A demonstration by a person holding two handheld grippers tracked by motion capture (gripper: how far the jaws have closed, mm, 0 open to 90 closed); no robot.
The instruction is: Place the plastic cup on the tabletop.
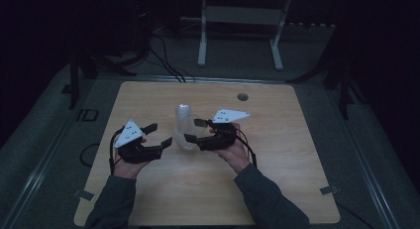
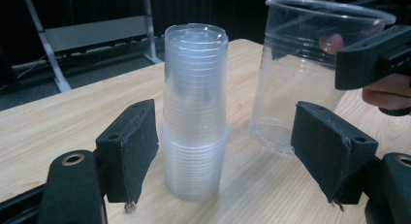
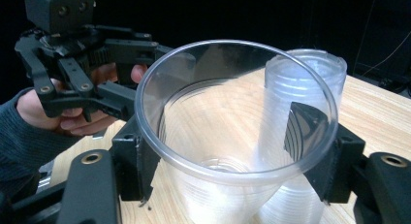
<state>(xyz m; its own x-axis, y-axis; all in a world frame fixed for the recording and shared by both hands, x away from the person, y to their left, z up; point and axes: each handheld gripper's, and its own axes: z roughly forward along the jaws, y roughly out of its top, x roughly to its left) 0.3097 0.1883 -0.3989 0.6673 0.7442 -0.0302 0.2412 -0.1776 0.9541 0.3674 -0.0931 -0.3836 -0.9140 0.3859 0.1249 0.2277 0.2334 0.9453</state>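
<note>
A tall stack of clear plastic cups (image 1: 182, 115) stands upside down mid-table (image 1: 277, 154). My left gripper (image 1: 161, 134) is open just left of the stack. In the left gripper view its pads (image 2: 131, 146) flank the stack (image 2: 194, 112) with wide gaps on both sides. My right gripper (image 1: 194, 131) is shut on a single clear cup (image 1: 188, 141), upright and mouth up, right beside the stack. In the right gripper view that cup (image 3: 232, 136) sits between my right gripper (image 3: 230, 158) jaws, with the stack (image 3: 310, 73) behind it and the left gripper (image 3: 133, 71) farther off.
The wooden table has a round cable hole (image 1: 242, 96) at the back right. A white metal frame (image 1: 242, 21) stands on the floor behind the table, with dark cables (image 1: 166, 63) at the back left. Bare wood lies right of the grippers and toward the front.
</note>
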